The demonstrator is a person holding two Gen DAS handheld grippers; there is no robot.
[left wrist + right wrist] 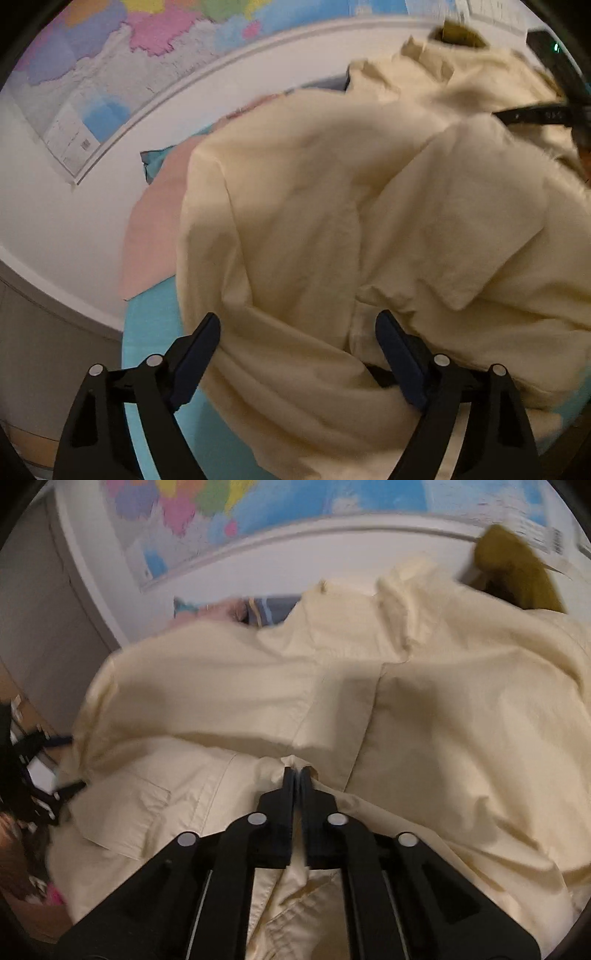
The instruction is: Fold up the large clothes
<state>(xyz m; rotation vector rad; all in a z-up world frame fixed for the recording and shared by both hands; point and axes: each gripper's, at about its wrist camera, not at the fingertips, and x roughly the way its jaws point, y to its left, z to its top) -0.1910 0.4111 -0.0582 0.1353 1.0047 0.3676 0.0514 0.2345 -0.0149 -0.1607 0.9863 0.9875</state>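
A colourful wall map (110,74) hangs above the turquoise sheet (155,332).

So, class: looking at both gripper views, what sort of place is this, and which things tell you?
Probably a bedroom or home room, though not certain. A cream shirt lies on a surface covered with a turquoise sheet, a colourful wall map hangs behind, and other clothes are piled nearby.

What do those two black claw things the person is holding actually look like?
Both the left gripper and right gripper are matte black plastic, with two angular arms joined by round silver rivets. Each ends in flat, dark fingers. No cables or sleeves show.
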